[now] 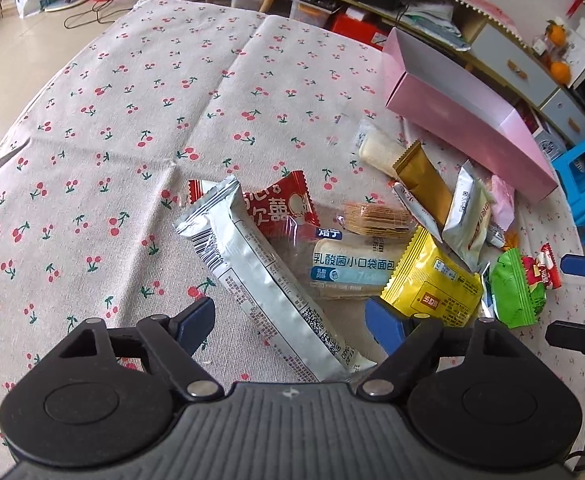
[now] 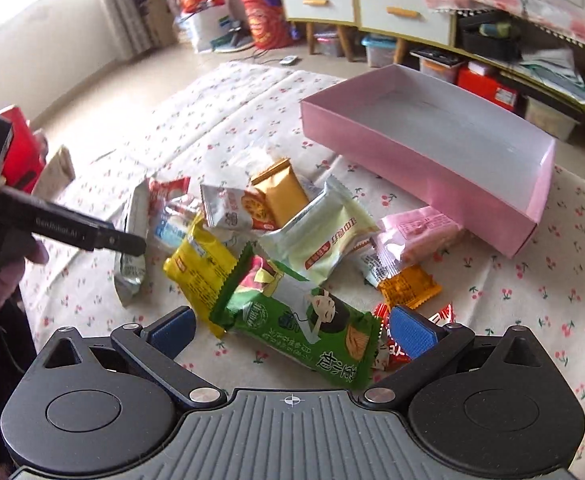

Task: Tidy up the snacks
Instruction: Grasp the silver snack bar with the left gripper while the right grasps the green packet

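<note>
silver packet (image 1: pixel 268 280) between left hand-held gripper (image 1: pixel 290 324) fingers

The long silver packet (image 1: pixel 268 280) lies on the cherry-print tablecloth (image 1: pixel 132 120), and everything else sits relative to it. The left gripper (image 1: pixel 290 320) straddles its near end, jaws apart, blue pads on either side and clear of the wrapper. A red packet (image 1: pixel 284 208) lies just beyond its far end, partly tucked under it. Beside it to the right rests a clear bread packet (image 1: pixel 348 268), then a yellow packet (image 1: pixel 432 280) and a green one (image 1: pixel 514 288). Well beyond, up and right, stands the open pink box (image 1: pixel 472 128).
</note>
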